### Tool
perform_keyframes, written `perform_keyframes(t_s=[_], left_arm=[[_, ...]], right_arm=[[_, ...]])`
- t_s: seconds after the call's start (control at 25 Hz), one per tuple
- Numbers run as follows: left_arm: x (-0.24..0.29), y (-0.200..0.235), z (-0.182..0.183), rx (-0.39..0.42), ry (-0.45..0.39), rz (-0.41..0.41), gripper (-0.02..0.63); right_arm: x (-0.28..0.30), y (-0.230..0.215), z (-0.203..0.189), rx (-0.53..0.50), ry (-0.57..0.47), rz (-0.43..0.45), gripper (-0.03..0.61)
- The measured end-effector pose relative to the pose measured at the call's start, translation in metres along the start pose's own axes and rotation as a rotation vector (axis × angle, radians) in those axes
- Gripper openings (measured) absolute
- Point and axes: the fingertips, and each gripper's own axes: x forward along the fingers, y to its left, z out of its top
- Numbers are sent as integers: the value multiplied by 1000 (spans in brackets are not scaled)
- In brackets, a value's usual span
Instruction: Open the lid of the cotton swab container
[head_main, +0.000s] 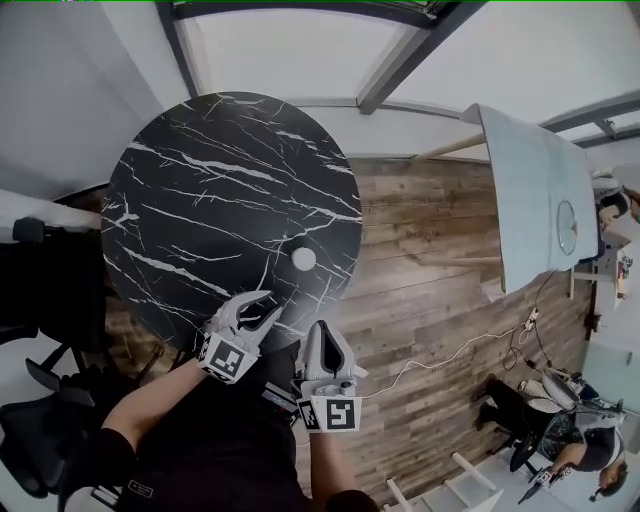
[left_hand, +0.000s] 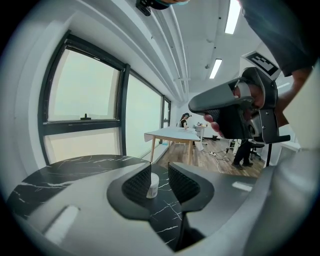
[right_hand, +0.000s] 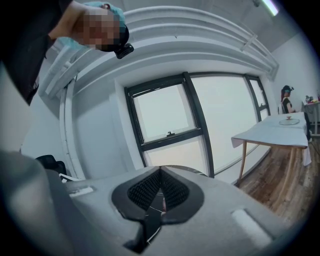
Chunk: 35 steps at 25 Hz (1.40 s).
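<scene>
- The cotton swab container (head_main: 303, 259) stands upright on the round black table (head_main: 190, 190), near the table's edge on your right. Nothing touches it, and its lid looks closed as far as I can see.
- Your left gripper (head_main: 270, 304) has its jaws partly apart with nothing in them. In the left gripper view the container shows in the gap, but well ahead of the pads. I judge that you are lining up to take its body.
- Your right gripper (head_main: 322, 328) is closed on nothing, beside the left one at the table's edge. It is probably kept free for the lid.
</scene>
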Motion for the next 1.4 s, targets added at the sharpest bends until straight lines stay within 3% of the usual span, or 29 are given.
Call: perform_keyframes(t_s=[0.48,0.88,1.16,1.4], left_arm=[[41,10,-39,-7,85,-17,163],[71,17,-72,24,132,-29,184],[86,18,-98,-19,184,-41,218],[104,19,-111,58,210,-40,253]], right_arm=[[33,-45,-32,57,56,-38,-2],[65,-57,-64,92,127,-17,0],[73,-59,-80,97,167,0,0],[77,-65,-90,92,193,6,0]])
